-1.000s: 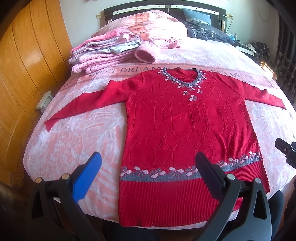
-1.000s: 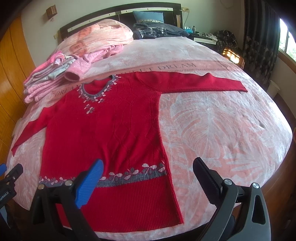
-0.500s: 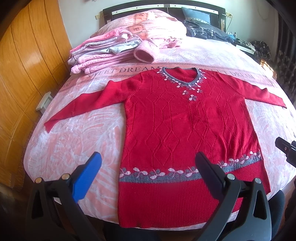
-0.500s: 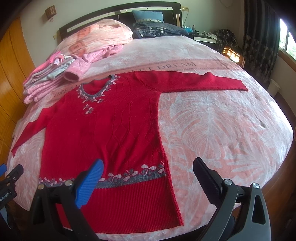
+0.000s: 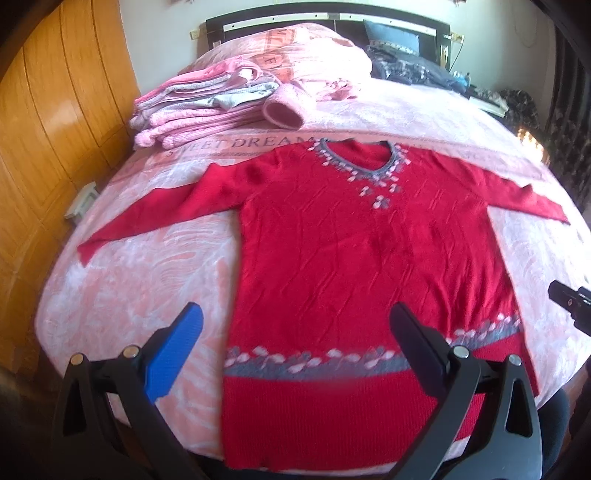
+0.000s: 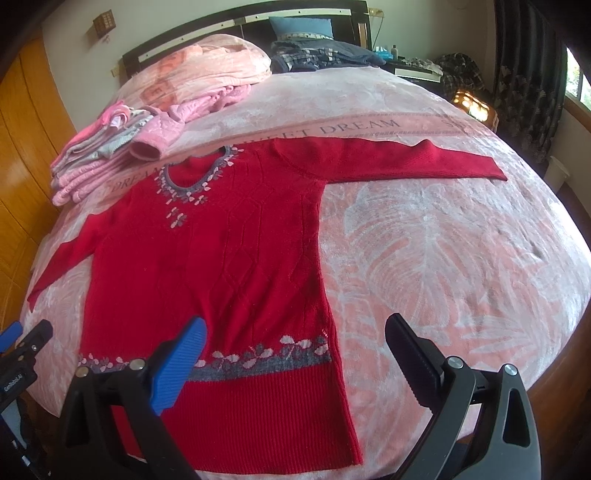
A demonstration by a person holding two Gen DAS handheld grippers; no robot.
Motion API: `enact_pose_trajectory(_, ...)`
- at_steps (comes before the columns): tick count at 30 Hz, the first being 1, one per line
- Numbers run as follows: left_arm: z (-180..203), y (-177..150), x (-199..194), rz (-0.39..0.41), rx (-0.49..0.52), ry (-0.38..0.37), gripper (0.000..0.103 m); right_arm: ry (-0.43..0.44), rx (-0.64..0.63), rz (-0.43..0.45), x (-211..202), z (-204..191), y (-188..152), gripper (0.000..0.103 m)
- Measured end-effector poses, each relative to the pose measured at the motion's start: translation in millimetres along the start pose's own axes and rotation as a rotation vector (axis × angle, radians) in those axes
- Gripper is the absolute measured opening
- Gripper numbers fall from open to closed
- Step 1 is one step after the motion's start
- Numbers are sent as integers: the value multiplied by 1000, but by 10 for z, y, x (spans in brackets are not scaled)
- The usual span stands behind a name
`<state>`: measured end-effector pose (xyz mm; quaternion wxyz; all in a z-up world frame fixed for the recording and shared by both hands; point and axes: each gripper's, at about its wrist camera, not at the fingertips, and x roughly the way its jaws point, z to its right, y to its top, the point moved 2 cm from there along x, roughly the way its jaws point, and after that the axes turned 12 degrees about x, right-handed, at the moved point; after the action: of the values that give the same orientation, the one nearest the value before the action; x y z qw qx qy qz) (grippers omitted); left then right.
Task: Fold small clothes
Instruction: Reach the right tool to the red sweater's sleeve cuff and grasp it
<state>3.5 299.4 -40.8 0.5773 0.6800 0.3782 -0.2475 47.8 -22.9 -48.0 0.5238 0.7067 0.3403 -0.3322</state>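
A wooden wardrobe [image 5: 44,155] is being cut off by the left edge of the left wrist view. Just right of it, at the far left of the bed [image 5: 122,280], a stack of folded pink clothes [image 5: 199,107] is being shown; the single garments in it are hard to tell apart. A rolled pink piece [image 5: 282,110] is lying against the stack.

The red sweater [image 5: 362,251] is being displayed flat and face up in the middle of the bed, both sleeves spread out to the sides, its grey neckline toward the far end. Its near hem is being hidden partly behind the left gripper [image 5: 295,347], whose blue and black fingers are being held wide apart with nothing between them. This view is being blurred, so the knit pattern is hard to make out here.

In the right wrist view, the right gripper [image 6: 295,354] is likewise being held spread apart and empty above the near right hem of the sweater. Its tip is being cut off at the right edge of the left view. Dark clothes [image 6: 317,55] at the far right by the headboard [image 6: 236,22] are too small to identify.

Compared with the earlier frames, the sweater is lying unchanged, and both grippers are still being held just as wide; only slight camera drift is being seen.
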Motion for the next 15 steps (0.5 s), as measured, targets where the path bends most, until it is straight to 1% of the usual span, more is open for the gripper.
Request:
enact_pose_trajectory(2, 59, 124, 161, -12, -6, -37, 100, 20, 9, 12, 74, 164, 204, 98)
enact_pose_trajectory(5, 209, 454, 423, -24, 3, -68, 100, -6, 12, 66, 179, 522, 635, 98)
enact_pose_trajectory(7, 327, 690, 571, -27, -2, -79, 100, -27, 10, 82, 298, 805, 984, 99)
enact_pose_trajectory(9, 453, 929, 709, -22, -17, -94, 100, -52, 50, 73, 476, 1157, 1357, 99)
enact_pose_trajectory(11, 603, 1183, 858, -12, -25, -108, 100, -52, 114, 32, 732, 1580, 1761, 99)
enact_pose_trajectory(12, 672, 1291, 922, -7, -25, -115, 100, -75, 132, 23, 842, 1750, 1918, 99)
enact_pose_trajectory(15, 892, 1577, 1101, 16, -24, -129, 100, -180, 179, 4, 1203, 2373, 2382, 99)
